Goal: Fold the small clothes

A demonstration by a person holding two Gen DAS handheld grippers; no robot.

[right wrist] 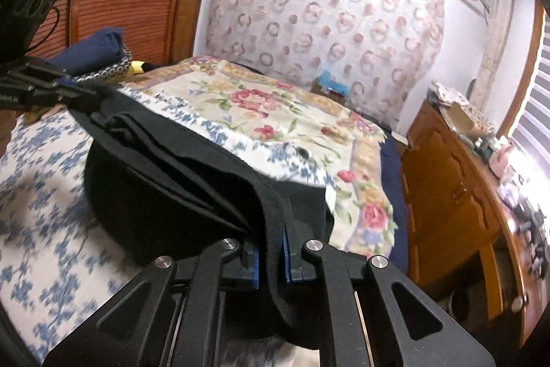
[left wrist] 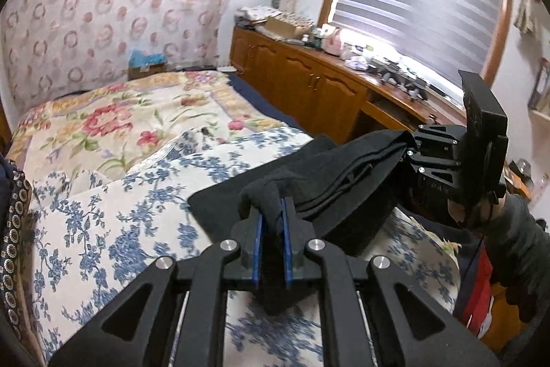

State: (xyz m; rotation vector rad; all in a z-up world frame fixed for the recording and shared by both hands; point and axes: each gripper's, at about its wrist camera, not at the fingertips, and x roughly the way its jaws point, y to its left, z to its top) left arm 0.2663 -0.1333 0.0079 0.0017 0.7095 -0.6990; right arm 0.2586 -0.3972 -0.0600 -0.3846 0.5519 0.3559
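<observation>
A black garment (left wrist: 330, 181) hangs stretched between my two grippers above the bed; it also shows in the right wrist view (right wrist: 165, 181). My left gripper (left wrist: 272, 212) is shut on one edge of it, cloth bunched between the blue pads. My right gripper (right wrist: 271, 229) is shut on the opposite edge. In the left wrist view the right gripper (left wrist: 409, 145) sits at the right, clamping the far end. In the right wrist view the left gripper (right wrist: 86, 92) is at the left, holding the other end. The middle of the garment sags in folds onto the bedspread.
The bed has a blue floral cover (left wrist: 120, 222) near me and a pink floral quilt (left wrist: 137, 112) behind. Other clothes (right wrist: 99, 54) lie at the bed's far left. A wooden cabinet (left wrist: 309, 85) with clutter runs along the window side.
</observation>
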